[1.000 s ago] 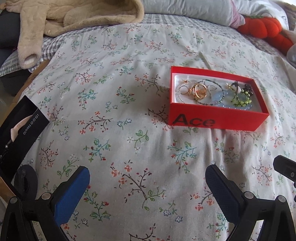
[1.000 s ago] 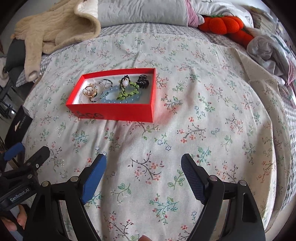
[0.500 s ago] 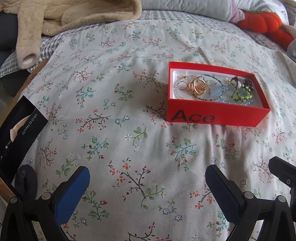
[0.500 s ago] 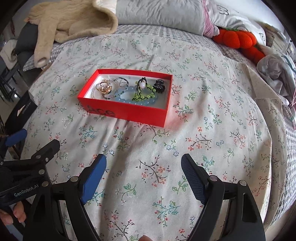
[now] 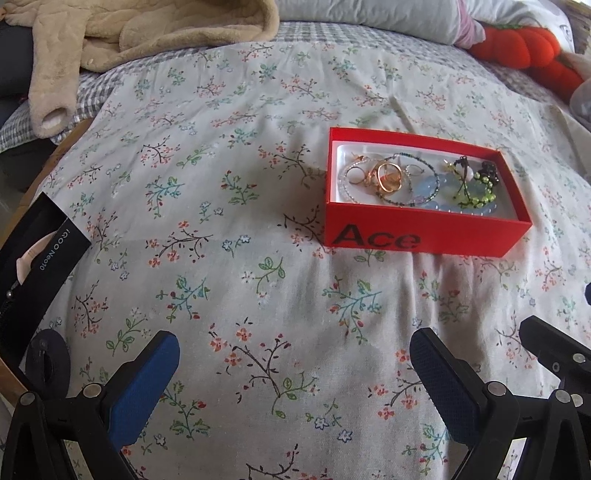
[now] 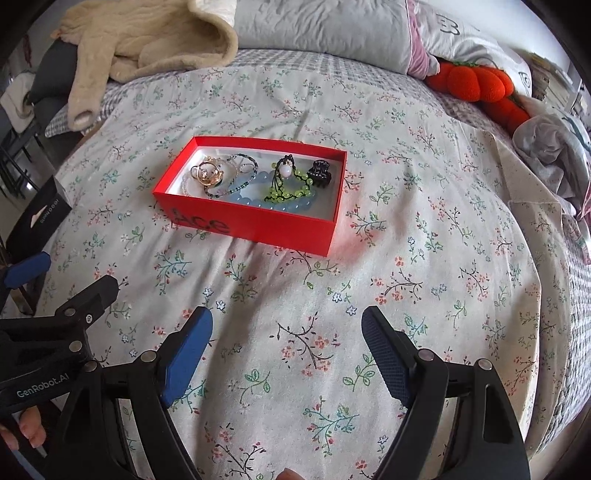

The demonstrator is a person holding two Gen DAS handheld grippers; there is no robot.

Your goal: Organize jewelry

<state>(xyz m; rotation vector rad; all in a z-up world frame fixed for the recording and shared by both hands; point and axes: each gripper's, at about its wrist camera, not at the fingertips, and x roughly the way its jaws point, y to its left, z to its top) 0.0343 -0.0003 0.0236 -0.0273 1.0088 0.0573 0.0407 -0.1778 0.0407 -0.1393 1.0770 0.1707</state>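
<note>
Left gripper [image 5: 293,363] hangs low over the floral bedspread [image 5: 229,206], blue pads spread wide with nothing between them. Ahead and to the right sits the red box [image 5: 424,236], "Ace" printed on its near wall. Inside, gold rings [image 5: 388,179] lie at the left, a green bead bracelet [image 5: 471,194] at the right. A black carton [image 5: 33,266] leans at the bed's left edge.

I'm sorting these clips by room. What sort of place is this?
Most likely a bedroom: the red box sits on a floral bedspread, with pillows and a beige fleece garment behind.
</note>
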